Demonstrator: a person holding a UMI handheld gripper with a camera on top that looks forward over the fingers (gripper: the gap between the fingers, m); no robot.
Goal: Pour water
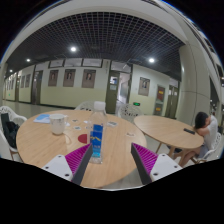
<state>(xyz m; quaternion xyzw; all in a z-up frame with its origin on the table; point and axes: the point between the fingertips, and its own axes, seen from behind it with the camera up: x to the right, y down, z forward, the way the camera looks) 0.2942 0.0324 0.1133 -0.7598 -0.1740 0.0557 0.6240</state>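
A water bottle with a blue label (97,138) stands upright on the round wooden table (110,148), just ahead of my left finger. A clear plastic cup (57,124) stands further left on the table, beyond the fingers. A small red cap-like thing (83,139) lies left of the bottle. My gripper (112,165) is open and empty, with its magenta pads (77,157) wide apart over the table's near edge.
A blue object (43,118) lies at the table's far left. White chairs (12,122) stand around. A second round table (165,128) stands to the right, with a seated person (203,136) at it. A wall with framed pictures (70,76) and doors lies beyond.
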